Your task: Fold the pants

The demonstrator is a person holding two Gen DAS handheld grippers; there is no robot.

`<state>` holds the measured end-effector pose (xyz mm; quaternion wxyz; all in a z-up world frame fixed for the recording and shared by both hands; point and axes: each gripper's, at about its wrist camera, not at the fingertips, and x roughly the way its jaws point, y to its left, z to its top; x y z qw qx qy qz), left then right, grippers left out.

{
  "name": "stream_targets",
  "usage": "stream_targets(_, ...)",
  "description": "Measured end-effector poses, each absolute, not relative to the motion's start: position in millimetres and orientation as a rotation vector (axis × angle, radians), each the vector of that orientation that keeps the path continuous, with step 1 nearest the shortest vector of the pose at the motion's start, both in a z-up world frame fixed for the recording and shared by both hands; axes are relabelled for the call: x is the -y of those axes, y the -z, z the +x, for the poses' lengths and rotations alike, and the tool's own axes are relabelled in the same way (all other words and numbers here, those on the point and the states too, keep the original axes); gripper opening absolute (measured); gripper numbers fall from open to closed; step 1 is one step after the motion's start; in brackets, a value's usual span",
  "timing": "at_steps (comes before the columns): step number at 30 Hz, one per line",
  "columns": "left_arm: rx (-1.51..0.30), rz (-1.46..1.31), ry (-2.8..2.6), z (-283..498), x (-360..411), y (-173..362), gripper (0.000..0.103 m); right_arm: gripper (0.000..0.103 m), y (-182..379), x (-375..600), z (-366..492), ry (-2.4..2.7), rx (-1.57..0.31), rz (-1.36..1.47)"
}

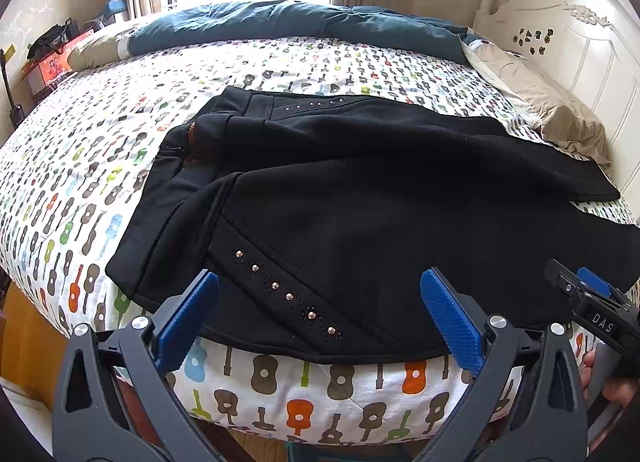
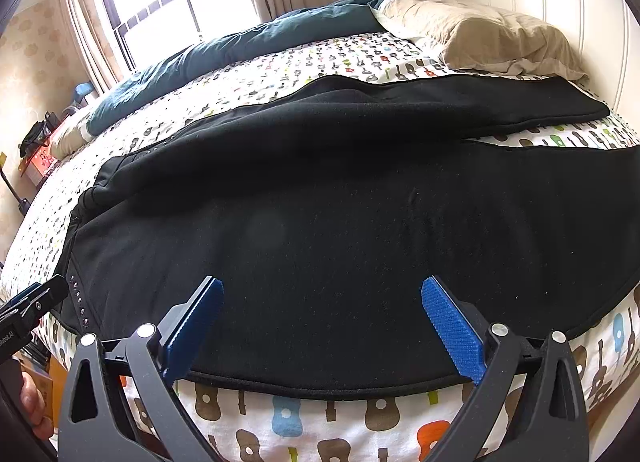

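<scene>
While both blue-padded grippers hang spread wide and empty above the near bed edge, the black fleece pants [image 1: 360, 198] lie flat on the guitar-print white bedsheet [image 1: 100, 166], legs running toward the white headboard [image 1: 592, 46]. From the left gripper [image 1: 320, 314], the waistband and a diagonal row of copper studs [image 1: 284, 294] show clearly. From the right gripper [image 2: 322, 326], mostly plain leg fabric fills the picture, with the beige pillow [image 2: 492, 42] beyond
</scene>
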<state>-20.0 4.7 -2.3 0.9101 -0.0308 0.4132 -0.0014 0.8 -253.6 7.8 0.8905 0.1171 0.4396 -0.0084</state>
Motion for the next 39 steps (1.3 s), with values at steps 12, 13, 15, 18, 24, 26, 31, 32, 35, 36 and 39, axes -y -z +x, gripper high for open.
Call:
stream_targets(12, -0.858, -0.069, 0.000, -19, -6, 4, 0.101, 0.099, -6, 253, 2, 0.019, -0.919, 0.242)
stream_targets(13, -0.858, -0.070, 0.000, -19, -6, 4, 0.101, 0.099, -7, 253, 1, 0.020, -0.919, 0.242)
stream_targets(15, -0.859, -0.068, 0.001, -19, -6, 4, 0.101, 0.099, -6, 253, 1, 0.021, -0.917, 0.245)
stream_targets(18, -0.859, -0.070, 0.004, -19, -6, 4, 0.101, 0.099, -5, 253, 1, 0.024, -0.920, 0.244)
stream_targets(24, -0.861, -0.071, 0.013, -16, -3, 4, 0.101, 0.099, -5, 255, 3, 0.024, -0.923, 0.242)
stream_targets(26, -0.861, -0.071, 0.016, -15, -4, 4, 0.101, 0.099, -4, 257, 3, 0.021, -0.925, 0.250)
stream_targets(31, -0.866, -0.074, 0.021, -11, -4, 6, 0.101, 0.099, -8, 280, -1, 0.020, -0.923, 0.336)
stream_targets(32, -0.866, -0.073, 0.023, -10, -4, 6, 0.101, 0.099, -10, 288, -3, 0.026, -0.917, 0.361)
stream_targets(35, -0.867, -0.067, 0.031, -7, -1, 7, 0.101, 0.099, -20, 320, -14, 0.059, -0.876, 0.437)
stream_targets(36, -0.868, -0.064, 0.035, -6, 0, 7, 0.101, 0.099, -24, 332, -19, 0.074, -0.855, 0.468)
stream_targets(39, -0.869, -0.052, 0.041, -3, 4, 8, 0.101, 0.099, -40, 389, -46, 0.131, -0.733, 0.640)
